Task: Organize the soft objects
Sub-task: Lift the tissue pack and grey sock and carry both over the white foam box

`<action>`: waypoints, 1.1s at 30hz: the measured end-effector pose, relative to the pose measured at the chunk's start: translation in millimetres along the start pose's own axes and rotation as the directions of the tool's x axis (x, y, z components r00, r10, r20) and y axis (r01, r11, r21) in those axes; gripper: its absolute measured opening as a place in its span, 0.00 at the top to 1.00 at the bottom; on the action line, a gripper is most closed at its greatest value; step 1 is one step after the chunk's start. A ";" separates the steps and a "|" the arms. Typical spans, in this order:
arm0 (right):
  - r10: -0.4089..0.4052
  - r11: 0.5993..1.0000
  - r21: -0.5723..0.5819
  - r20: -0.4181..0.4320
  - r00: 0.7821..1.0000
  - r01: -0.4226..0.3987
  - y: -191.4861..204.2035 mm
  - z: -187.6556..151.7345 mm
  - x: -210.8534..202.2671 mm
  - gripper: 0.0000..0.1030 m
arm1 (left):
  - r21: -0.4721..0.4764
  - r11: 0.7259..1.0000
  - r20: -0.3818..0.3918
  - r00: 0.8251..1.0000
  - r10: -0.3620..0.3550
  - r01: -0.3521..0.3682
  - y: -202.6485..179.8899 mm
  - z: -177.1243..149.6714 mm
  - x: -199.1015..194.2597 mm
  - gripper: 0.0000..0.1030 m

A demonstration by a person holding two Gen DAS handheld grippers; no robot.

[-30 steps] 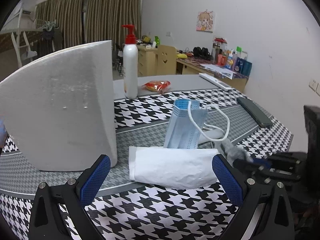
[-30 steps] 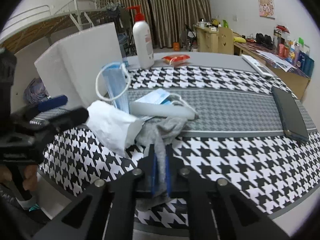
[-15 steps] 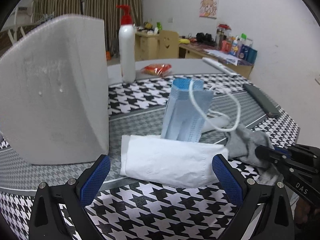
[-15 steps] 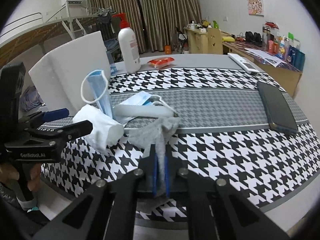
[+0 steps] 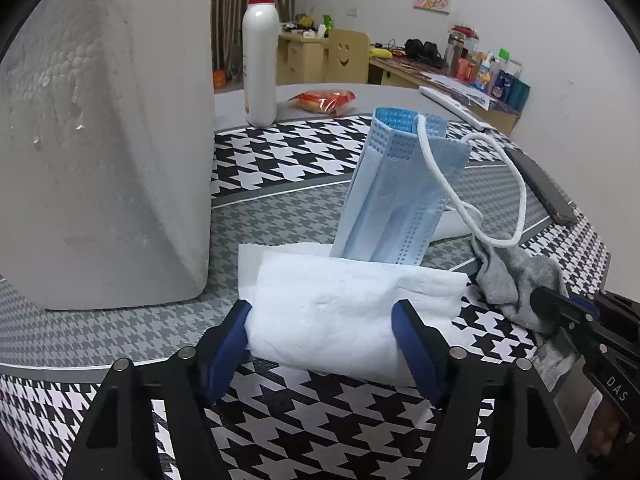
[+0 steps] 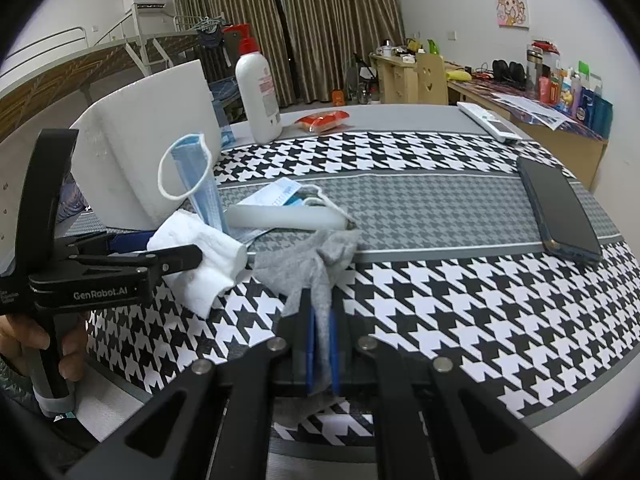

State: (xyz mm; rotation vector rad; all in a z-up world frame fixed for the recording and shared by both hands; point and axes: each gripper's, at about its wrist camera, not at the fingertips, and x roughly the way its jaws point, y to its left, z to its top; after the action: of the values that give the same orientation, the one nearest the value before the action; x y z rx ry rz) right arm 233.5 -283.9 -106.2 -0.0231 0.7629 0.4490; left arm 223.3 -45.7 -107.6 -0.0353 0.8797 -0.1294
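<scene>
Jaws of your left gripper [image 5: 322, 326] have been narrowing and are now pressing the white tissue [image 5: 344, 304], lying at six o'clock of the mask [image 5: 394, 200]; your right gripper [image 6: 320, 346] is pinching the grey sock [image 6: 316, 264].

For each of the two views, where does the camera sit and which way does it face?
Left wrist: on the left tongs, angled down at the folded white paper towel between their blue pads; right tongs at right.
Right wrist: on the right tongs, shut on the grey cloth, facing across the houndstooth table; left tongs and a hand at left.
Shared: towel, blue face mask, cloth.
</scene>
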 end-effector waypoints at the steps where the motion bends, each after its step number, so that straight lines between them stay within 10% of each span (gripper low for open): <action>1: -0.002 1.000 -0.002 0.000 1.000 0.002 0.3 -0.1 -0.2 0.91 | 0.005 1.000 -0.001 1.000 0.010 -0.010 -0.8 0.1 0.0 0.36; 11: -0.016 1.000 -0.007 0.000 1.000 0.016 2.6 0.0 -1.3 0.91 | 0.039 0.999 0.006 1.000 0.007 -0.008 1.2 -3.8 -6.2 0.86; 17: -0.040 0.999 0.000 0.000 0.999 0.040 0.2 1.7 -2.5 0.61 | 0.047 0.999 0.038 0.999 -0.016 0.014 0.8 -4.5 -15.5 0.90; 22: -0.046 0.999 -0.012 -0.012 0.999 0.045 1.4 2.4 1.2 0.58 | 0.060 0.998 0.073 0.997 -0.027 0.022 0.8 -4.5 -31.2 0.90; 27: -0.053 0.998 -0.034 -0.016 0.998 0.052 6.4 1.9 6.9 0.60 | 0.061 0.998 0.078 0.997 -0.027 0.023 3.6 -6.5 -35.9 0.90; 33: -0.038 0.998 -0.042 -0.008 0.999 0.037 12.5 5.1 3.2 0.90 | 0.056 0.998 0.105 0.994 -0.025 0.019 8.4 -7.8 -44.8 0.90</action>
State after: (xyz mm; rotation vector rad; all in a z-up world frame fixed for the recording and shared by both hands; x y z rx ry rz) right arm 234.0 -270.4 -102.8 -0.0785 0.7604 0.4293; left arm 189.8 -31.5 -79.0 -0.0006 0.7700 -0.1711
